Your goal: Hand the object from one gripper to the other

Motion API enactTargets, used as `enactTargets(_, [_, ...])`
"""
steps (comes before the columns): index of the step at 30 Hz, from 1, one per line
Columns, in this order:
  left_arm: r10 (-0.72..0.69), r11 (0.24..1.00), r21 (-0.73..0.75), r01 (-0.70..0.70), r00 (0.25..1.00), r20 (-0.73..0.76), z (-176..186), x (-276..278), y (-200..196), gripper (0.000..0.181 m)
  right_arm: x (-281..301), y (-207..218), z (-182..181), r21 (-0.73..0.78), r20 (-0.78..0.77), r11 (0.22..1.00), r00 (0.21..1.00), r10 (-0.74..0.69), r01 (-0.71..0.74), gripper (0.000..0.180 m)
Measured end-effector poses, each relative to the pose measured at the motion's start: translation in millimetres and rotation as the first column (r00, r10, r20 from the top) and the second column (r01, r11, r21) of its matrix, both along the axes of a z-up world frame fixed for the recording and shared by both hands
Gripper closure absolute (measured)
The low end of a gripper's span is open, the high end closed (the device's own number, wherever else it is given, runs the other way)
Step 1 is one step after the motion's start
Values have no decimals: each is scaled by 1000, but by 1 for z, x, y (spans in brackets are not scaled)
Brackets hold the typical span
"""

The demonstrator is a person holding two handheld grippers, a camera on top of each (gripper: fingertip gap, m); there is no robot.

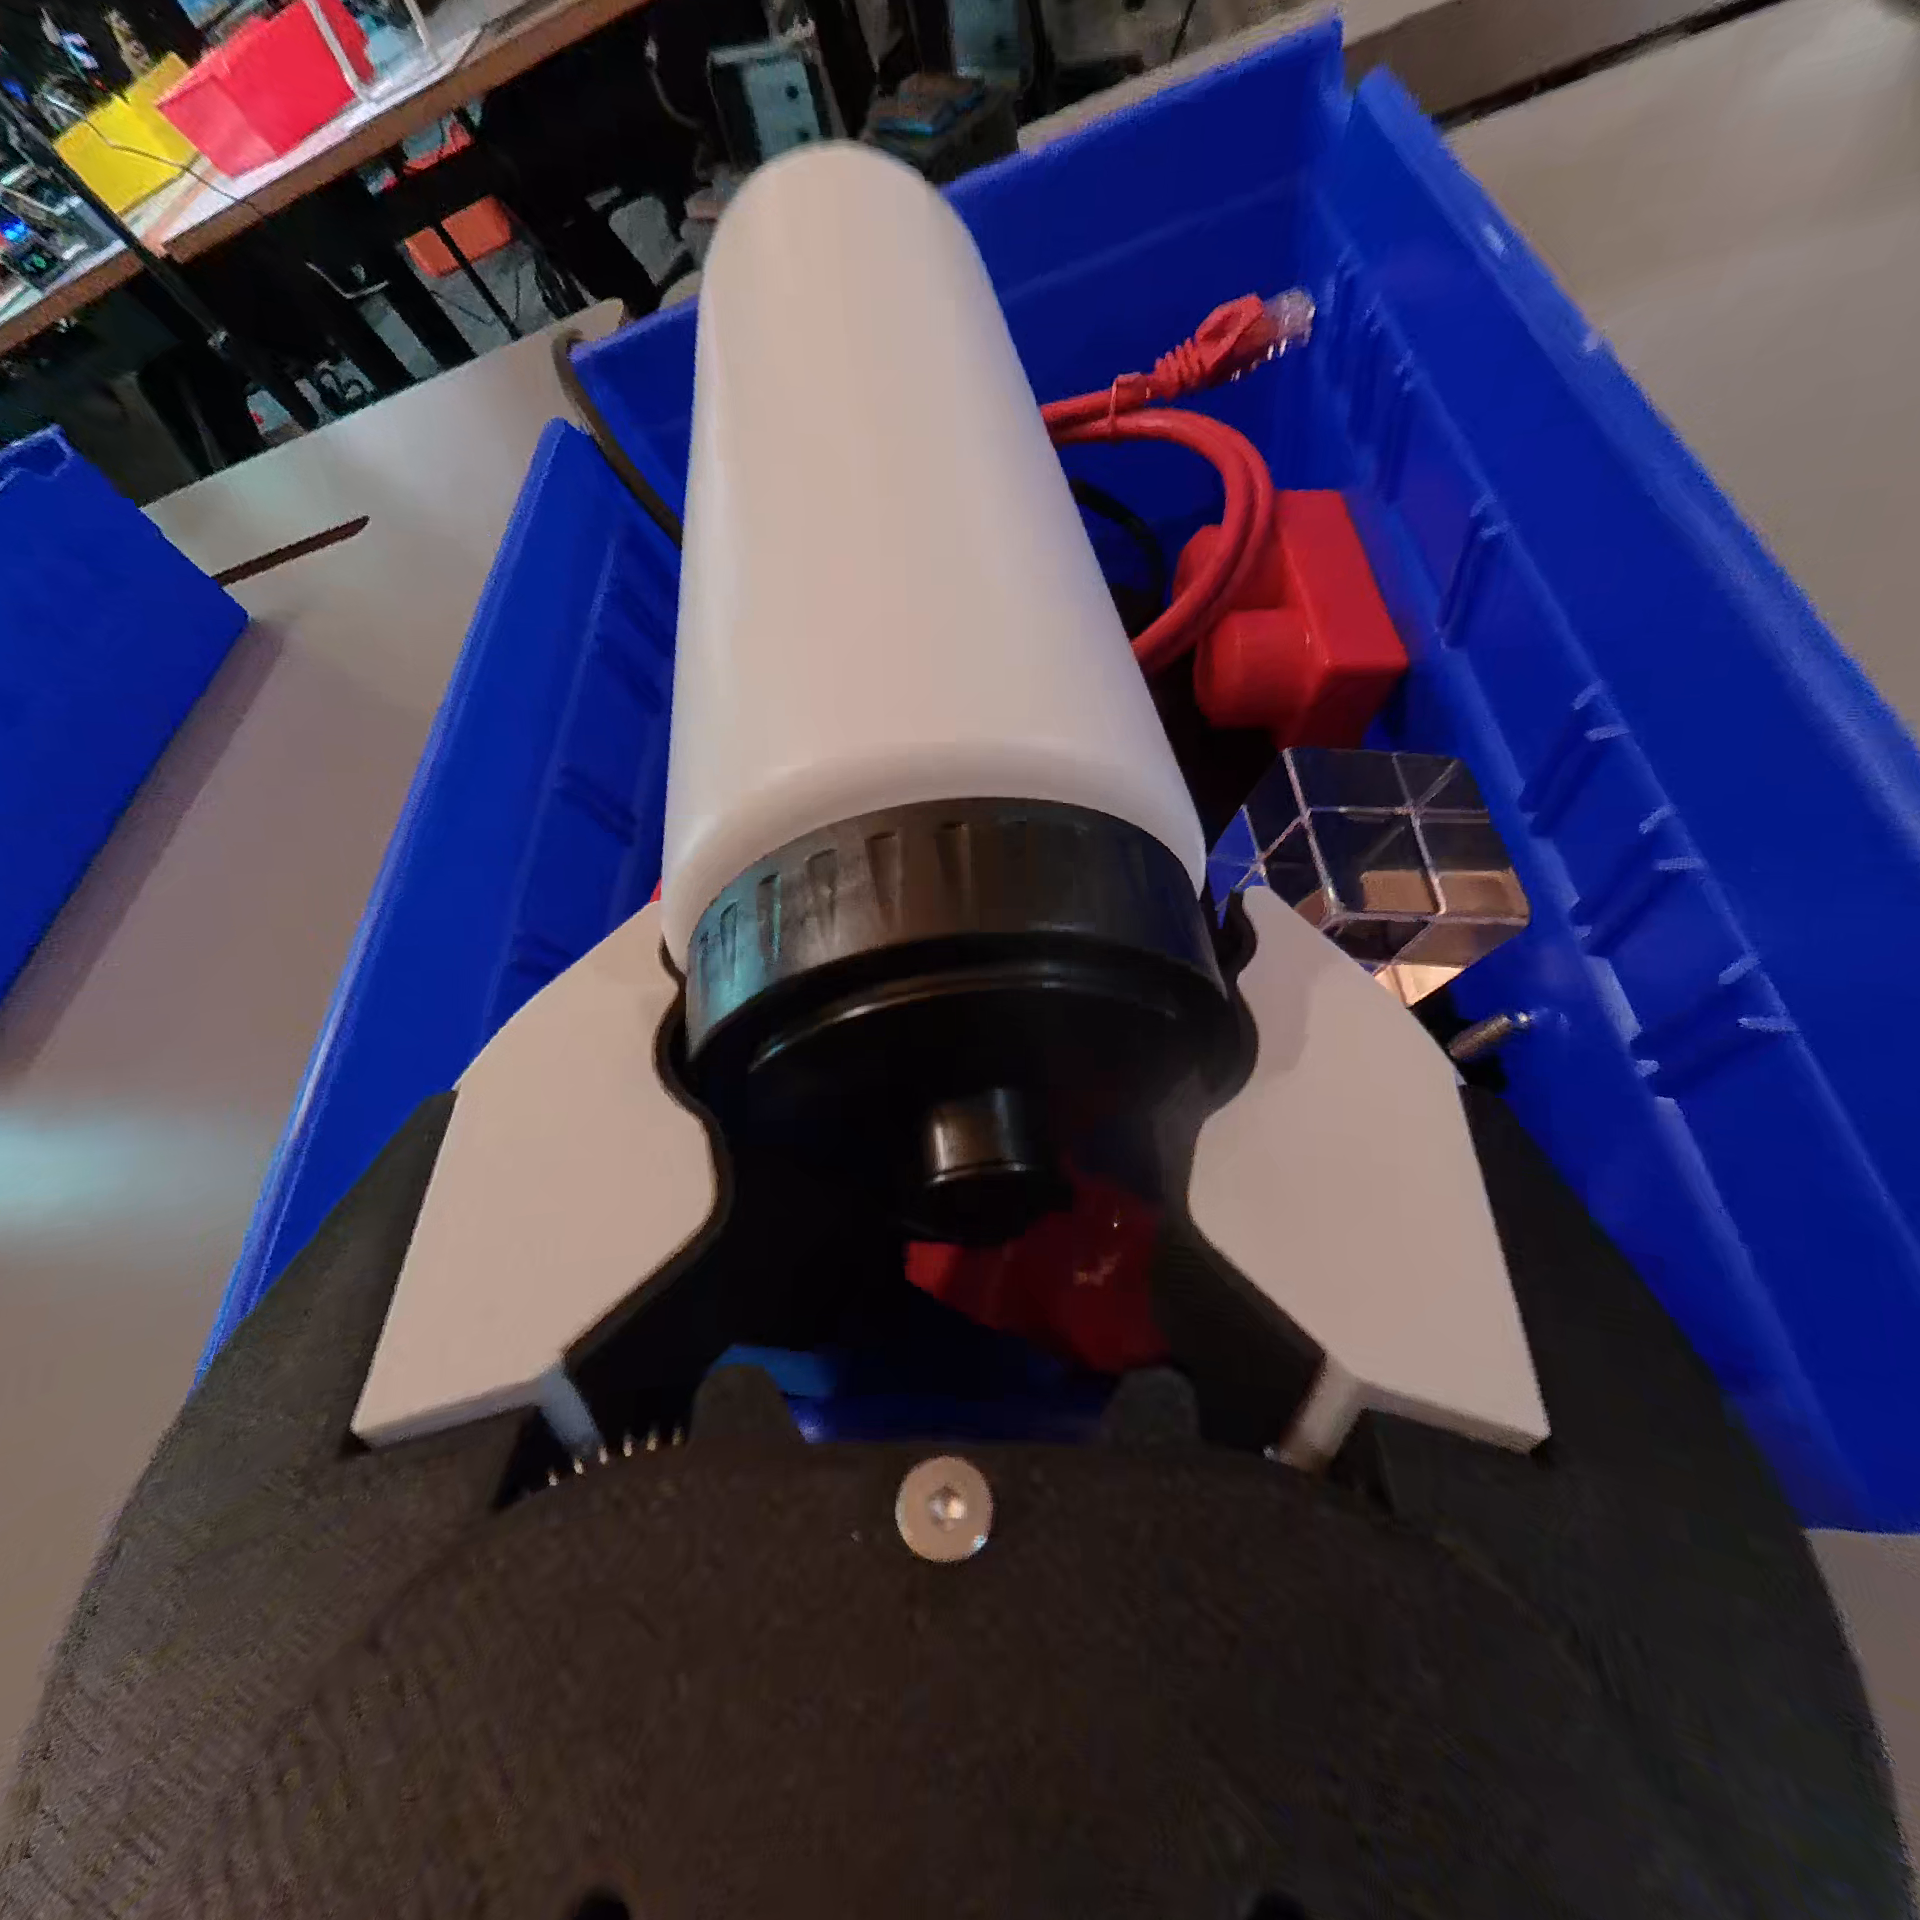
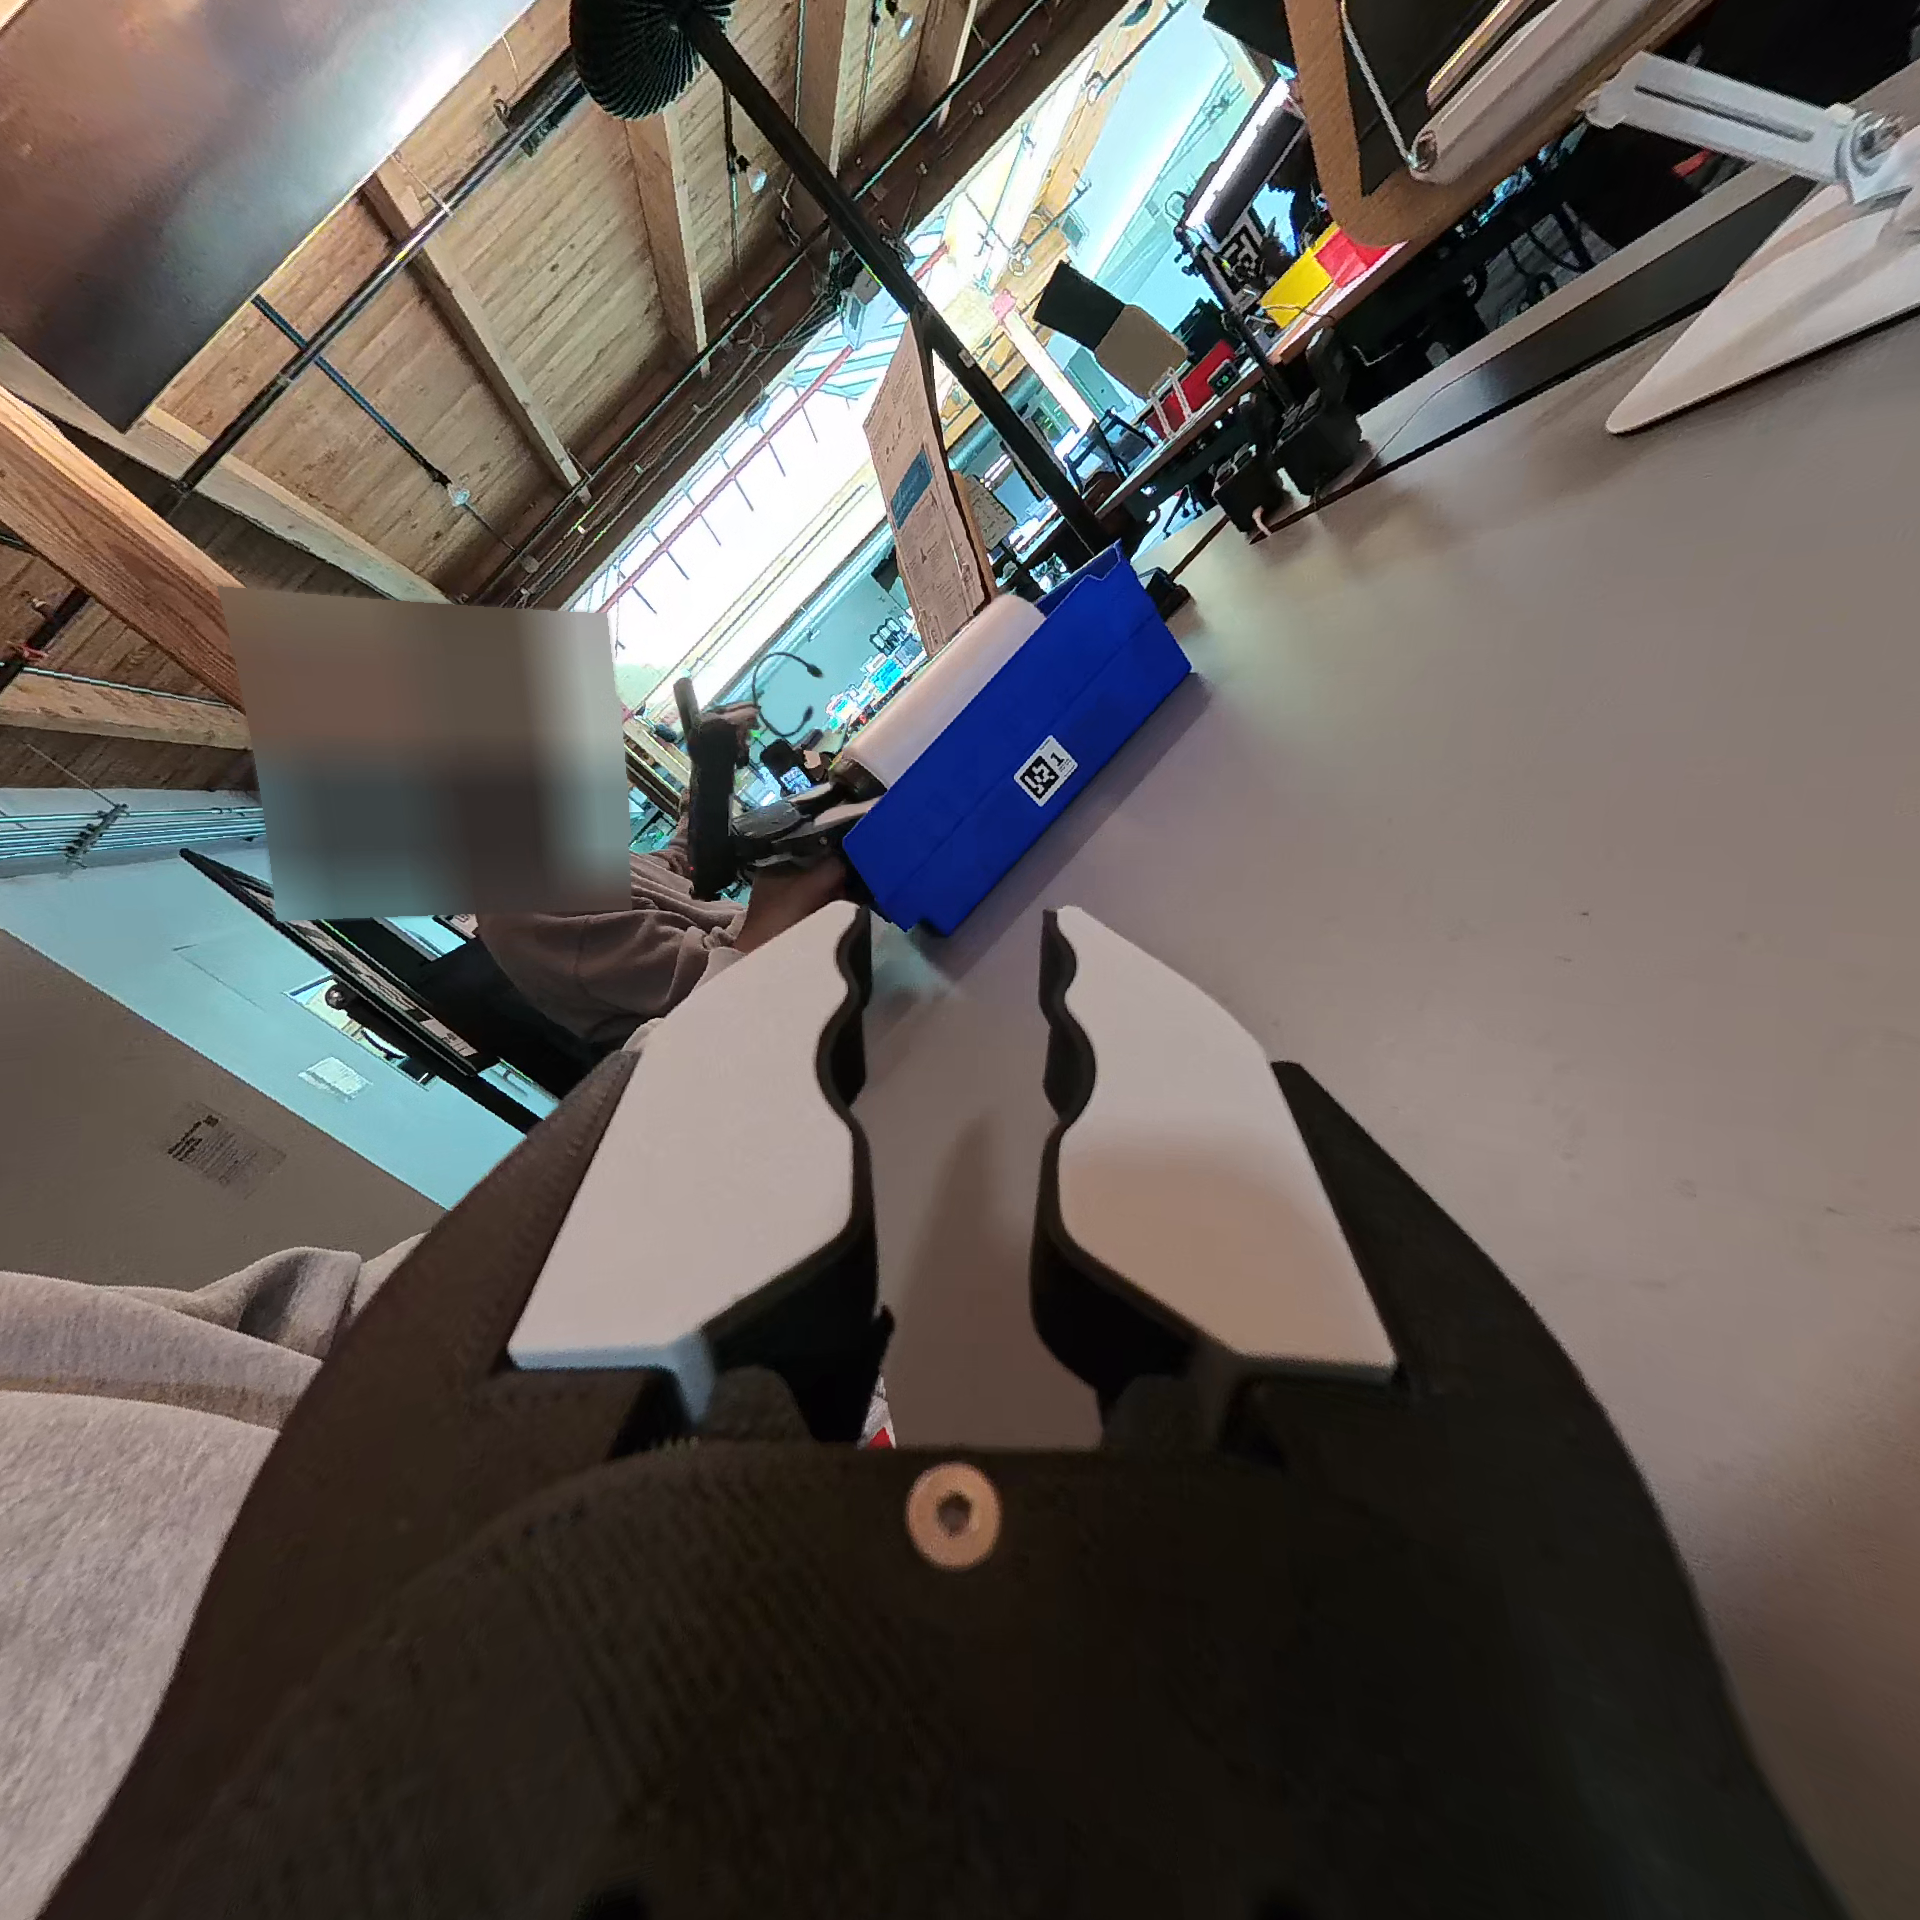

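Note:
A white bottle (image 1: 883, 540) with a black ribbed cap (image 1: 951, 935) is held in my left gripper (image 1: 951, 925), whose white fingers are shut on the cap. The bottle points away from the camera, over a blue bin (image 1: 1621, 727). In the right wrist view my right gripper (image 2: 951, 925) is open and empty, low over the grey table, well apart from the bin. There the same bottle (image 2: 951, 675) shows small, above the blue bin (image 2: 1029, 748), with the left gripper (image 2: 821, 810) at its near end.
The bin holds a red network cable (image 1: 1205, 416), a red block (image 1: 1299, 623) and a clear cube (image 1: 1382, 862). A second blue bin (image 1: 83, 665) stands at the left. The grey table (image 2: 1455, 831) stretches around. A person's grey sleeve (image 2: 125, 1455) is at the lower left. The tips of one gripper are about 50 centimeters away from the tips of the other.

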State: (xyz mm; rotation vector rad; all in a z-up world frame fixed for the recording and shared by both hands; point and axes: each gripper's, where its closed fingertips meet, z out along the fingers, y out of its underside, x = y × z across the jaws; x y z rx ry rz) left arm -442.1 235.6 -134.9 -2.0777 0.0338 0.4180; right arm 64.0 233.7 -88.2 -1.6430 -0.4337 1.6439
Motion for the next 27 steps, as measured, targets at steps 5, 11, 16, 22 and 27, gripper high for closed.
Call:
enactTargets(5, [-13,994,107,9,999,39,19,2,-2,84,0,0,-1,-6,-1,1000,1000,-1,1,148])
enactTargets(11, [-18,984,176,7,998,64,24,-2,-6,84,-1,0,-2,-9,5,1000,1000,3,-3,148])
enactTargets(16, [-1,978,211,-4,1000,24,26,-7,-9,84,-1,1,-2,-17,4,1000,1000,2,-2,148])
enactTargets(22, [9,969,246,-10,1000,6,31,-8,-11,86,-1,1,-3,-24,3,1000,1000,4,-4,148])
enactTargets(27, [10,970,242,-18,999,35,31,-9,-12,86,-1,1,-4,-28,3,1000,1000,4,-4,148])
